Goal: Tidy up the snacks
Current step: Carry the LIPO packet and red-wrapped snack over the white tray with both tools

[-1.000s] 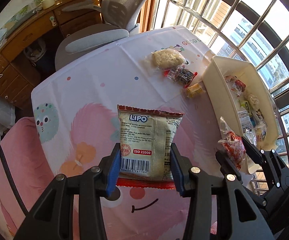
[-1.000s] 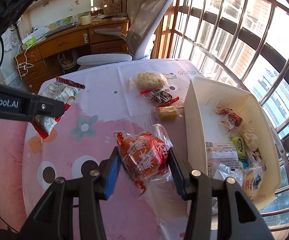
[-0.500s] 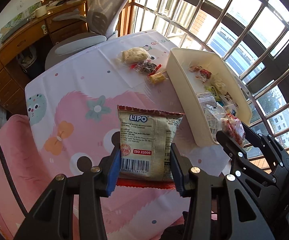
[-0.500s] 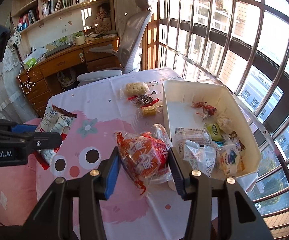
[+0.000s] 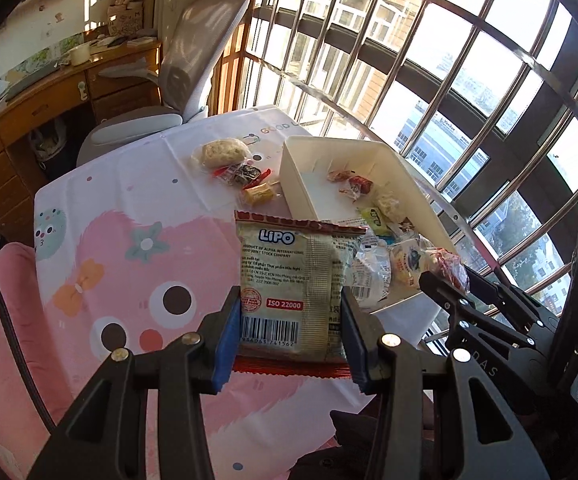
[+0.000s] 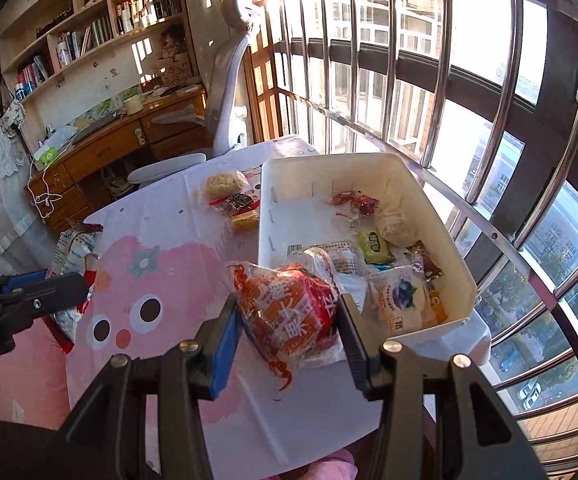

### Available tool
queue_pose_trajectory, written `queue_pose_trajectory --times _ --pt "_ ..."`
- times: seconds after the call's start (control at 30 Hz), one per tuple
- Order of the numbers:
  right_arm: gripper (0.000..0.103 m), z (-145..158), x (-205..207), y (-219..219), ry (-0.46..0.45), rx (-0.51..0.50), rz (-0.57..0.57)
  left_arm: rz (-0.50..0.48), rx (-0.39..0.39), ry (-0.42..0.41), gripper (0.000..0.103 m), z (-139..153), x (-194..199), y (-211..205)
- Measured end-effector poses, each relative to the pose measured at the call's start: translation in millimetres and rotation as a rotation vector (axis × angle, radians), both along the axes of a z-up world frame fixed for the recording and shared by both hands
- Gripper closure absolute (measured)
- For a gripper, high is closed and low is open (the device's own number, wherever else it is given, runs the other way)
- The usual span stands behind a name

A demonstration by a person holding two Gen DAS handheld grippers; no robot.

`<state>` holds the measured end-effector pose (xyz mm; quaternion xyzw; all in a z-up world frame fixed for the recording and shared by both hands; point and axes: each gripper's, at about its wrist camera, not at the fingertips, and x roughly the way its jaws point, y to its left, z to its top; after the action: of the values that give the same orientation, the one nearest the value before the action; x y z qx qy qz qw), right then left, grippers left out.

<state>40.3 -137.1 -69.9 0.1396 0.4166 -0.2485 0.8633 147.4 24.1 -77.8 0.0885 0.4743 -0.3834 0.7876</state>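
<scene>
Both grippers loaded, above the tablecloth.
Left gripper clamps the Lipo packet; right gripper clamps the red-orange packet, near the cream bin. Three snacks lie left of the bin's far end.

sunlight pours through a barred bay window on the right. wooden desk and bookshelves sit back left, a grey office chair beside them.
</scene>
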Motion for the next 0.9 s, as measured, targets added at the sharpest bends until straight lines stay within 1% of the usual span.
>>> queue_pose_trajectory --times 0.2,0.37,0.67,0.9 --pt "0.055 1.0 -20.3 -43.5 -0.006 0.022 0.013 -0.004 -0.002 -0.001 0.059 0.4 -22.7 -46.3" --pt "0.055 0.8 -28.7 -79.8 0.002 0.039 0.055 -0.002 -0.009 -0.001 0.059 -0.4 -37.8 -86.0" --pt "0.055 -0.4 -33.6 -134.8 0.006 0.042 0.189 0.056 -0.022 0.018 0.059 -12.9 -52.2 -147.8" --pt "0.054 -0.3 -22.6 -168.7 -0.009 0.034 0.295 0.109 -0.036 0.008 0.059 -15.7 -51.1 -182.9"
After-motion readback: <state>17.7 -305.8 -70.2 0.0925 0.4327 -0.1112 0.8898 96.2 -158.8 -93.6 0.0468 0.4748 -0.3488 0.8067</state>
